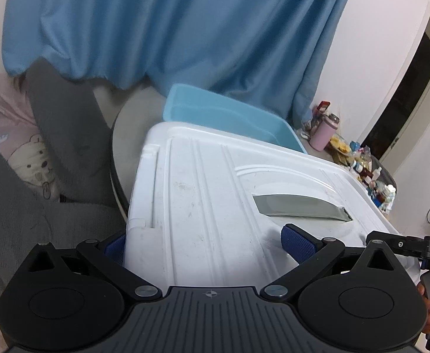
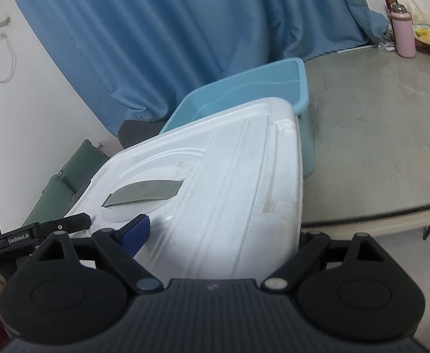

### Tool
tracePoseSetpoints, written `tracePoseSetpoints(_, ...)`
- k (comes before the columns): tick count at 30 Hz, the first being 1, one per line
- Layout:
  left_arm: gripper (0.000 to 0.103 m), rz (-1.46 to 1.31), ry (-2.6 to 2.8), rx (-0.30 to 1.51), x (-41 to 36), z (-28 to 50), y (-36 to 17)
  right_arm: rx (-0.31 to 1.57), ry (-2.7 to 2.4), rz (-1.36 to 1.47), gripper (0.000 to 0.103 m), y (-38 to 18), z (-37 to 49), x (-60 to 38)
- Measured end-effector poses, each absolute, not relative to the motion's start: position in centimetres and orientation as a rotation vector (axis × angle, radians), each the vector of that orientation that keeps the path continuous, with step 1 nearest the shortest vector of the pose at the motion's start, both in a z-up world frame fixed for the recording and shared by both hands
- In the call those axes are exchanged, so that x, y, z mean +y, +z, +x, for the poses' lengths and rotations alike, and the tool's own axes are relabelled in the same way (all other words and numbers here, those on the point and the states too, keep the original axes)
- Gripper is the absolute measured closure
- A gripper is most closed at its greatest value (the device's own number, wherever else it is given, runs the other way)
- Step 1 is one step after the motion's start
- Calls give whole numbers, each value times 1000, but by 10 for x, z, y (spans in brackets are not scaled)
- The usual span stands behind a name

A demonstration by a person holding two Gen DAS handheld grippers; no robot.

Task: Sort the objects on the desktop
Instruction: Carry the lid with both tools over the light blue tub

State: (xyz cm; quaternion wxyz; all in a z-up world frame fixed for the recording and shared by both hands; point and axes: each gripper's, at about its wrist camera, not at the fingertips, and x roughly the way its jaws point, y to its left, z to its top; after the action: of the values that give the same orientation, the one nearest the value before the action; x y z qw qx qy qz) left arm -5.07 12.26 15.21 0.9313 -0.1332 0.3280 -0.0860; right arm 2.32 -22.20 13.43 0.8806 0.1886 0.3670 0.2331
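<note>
Left wrist view: left tool (image 1: 206,247) had its 2 fingers spread wide and clamped across the near end of the white lid (image 1: 215,194), 1 blue pad (image 1: 298,242) on the lid's top face, the other mostly hidden past its left edge. The lid sat tilted over the blue bin (image 1: 229,114), which stood on the grey surface (image 1: 132,123) near its curtain-side edge. The right tool's tip (image 1: 388,239) showed at the lid's right side. Clutter, including a pink bottle (image 1: 323,135), crowded the far end of the surface.

Right wrist view: right tool (image 2: 217,235) likewise straddled the lid (image 2: 229,194), 1 pad (image 2: 135,234) on top; the other finger lay hidden behind the lid's right edge. The bin (image 2: 301,88) was half covered.

Judgement: lid held by both tools but not seated; whether anything was sorted inside could not be told, as the bin's interior was largely blocked. Far clutter looked unsorted.
</note>
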Motion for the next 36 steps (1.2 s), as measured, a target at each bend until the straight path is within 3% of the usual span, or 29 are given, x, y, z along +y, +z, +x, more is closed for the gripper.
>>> tracePoseSetpoints(36, 0, -227, -203, 684, 106, 188, 168, 746, 454, 450, 13, 126, 197, -227)
